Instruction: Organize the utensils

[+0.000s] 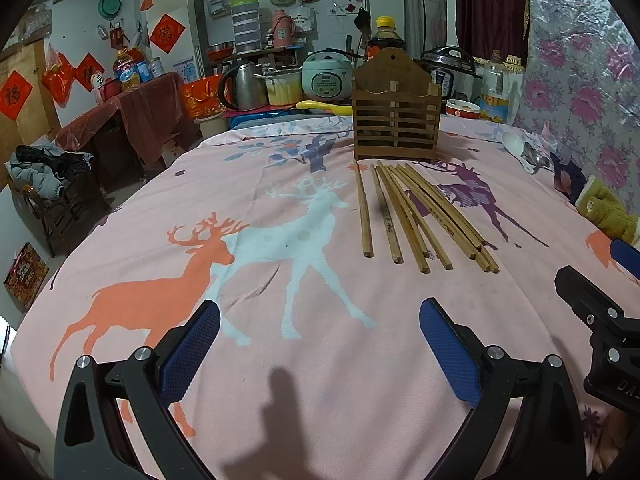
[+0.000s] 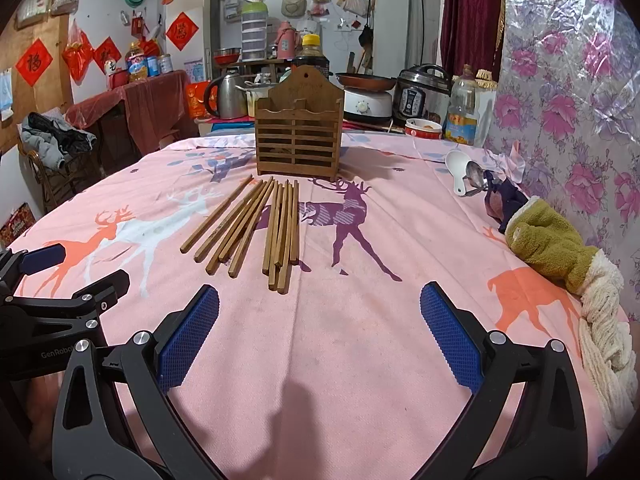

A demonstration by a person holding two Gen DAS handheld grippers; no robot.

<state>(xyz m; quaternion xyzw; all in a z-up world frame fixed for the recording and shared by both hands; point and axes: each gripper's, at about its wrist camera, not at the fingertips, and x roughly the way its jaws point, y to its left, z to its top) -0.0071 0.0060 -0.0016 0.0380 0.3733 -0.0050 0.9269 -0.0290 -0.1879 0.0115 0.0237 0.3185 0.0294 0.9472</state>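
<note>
Several wooden chopsticks (image 1: 416, 216) lie loose on the pink deer-print cloth (image 1: 280, 360), in front of a slatted wooden utensil holder (image 1: 396, 120). In the right wrist view the chopsticks (image 2: 256, 228) lie ahead and a little left, with the holder (image 2: 298, 140) behind them. A white spoon (image 2: 458, 166) and a metal spoon (image 2: 476, 178) lie at the far right. My left gripper (image 1: 320, 344) is open and empty, near and left of the chopsticks. My right gripper (image 2: 320, 328) is open and empty, just short of them.
A green and cream plush cloth (image 2: 556, 248) lies at the table's right edge beside the floral wall covering (image 2: 580, 100). An oil bottle (image 2: 462, 112), a bowl (image 2: 424, 128), cookers and a kettle (image 2: 228, 96) stand behind the table. The left gripper's body (image 2: 48, 320) shows at the right wrist view's left edge.
</note>
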